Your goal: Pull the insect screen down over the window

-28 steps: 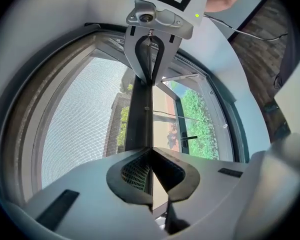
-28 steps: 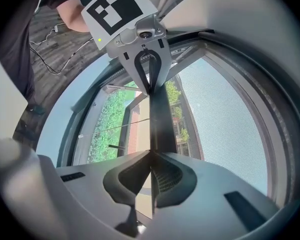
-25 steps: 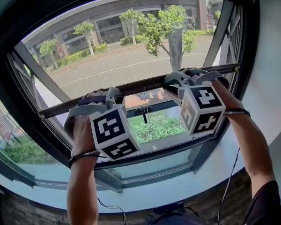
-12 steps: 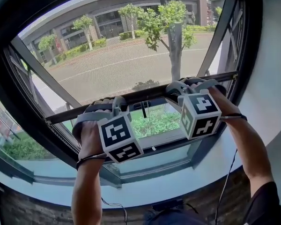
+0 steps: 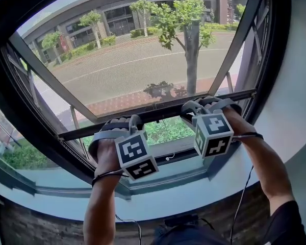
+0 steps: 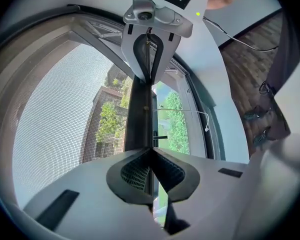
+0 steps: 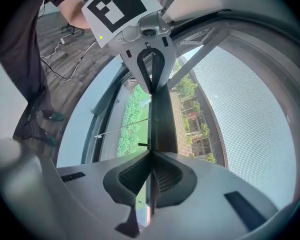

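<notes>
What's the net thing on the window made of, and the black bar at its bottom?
The screen looks like fine woven mesh, grey and matte, perhaps fibreglass or plastic: tiny squares show and the buildings show through it. The bar looks like dark painted metal, smooth with straight edges, though it might be hard plastic.

Window with a dark frame [image 5: 274,60], bright daylight through the glass. Outside: paved road [image 5: 127,70], one tree [image 5: 192,45] close to the pane, a low building [image 5: 117,14] across the road, green shrubs [image 5: 20,160] below. Pale sill [image 5: 194,198] under the frame, pale wall [image 5: 296,101] at right. Brown wood floor [image 6: 250,74] (a thin cable [image 6: 240,40] trails across it).
</notes>
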A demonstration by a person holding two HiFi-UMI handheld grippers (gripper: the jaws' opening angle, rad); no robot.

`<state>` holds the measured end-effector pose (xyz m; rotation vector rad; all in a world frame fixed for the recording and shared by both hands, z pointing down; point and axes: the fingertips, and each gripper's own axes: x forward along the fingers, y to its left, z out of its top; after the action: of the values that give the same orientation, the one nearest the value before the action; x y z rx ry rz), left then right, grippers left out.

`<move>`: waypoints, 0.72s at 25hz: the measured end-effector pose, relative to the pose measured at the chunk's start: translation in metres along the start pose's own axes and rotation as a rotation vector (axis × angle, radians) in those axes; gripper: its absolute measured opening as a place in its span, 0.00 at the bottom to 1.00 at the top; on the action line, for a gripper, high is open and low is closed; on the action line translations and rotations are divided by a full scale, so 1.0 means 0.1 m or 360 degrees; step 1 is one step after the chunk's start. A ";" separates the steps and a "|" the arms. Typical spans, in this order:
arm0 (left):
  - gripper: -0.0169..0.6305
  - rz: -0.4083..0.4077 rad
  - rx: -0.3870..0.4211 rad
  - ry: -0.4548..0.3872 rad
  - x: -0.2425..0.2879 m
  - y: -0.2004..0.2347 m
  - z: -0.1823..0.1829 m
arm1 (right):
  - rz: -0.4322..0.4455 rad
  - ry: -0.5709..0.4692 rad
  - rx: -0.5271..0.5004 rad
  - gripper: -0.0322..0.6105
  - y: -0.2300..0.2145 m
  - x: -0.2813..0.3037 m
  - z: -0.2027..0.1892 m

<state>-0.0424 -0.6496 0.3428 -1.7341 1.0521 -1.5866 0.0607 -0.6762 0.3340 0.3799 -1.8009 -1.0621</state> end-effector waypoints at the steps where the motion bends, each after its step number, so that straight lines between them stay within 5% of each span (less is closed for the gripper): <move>1: 0.06 -0.0005 -0.0002 0.0004 0.01 -0.03 0.00 | 0.0003 0.0002 0.0001 0.08 0.03 0.02 -0.01; 18: 0.06 -0.0118 -0.0014 0.0089 0.37 -0.63 -0.11 | 0.0089 0.0018 0.0050 0.08 0.60 0.41 -0.10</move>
<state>-0.0428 -0.6460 0.4167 -1.7627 1.0335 -1.6871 0.0613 -0.6736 0.4075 0.3516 -1.8094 -0.9921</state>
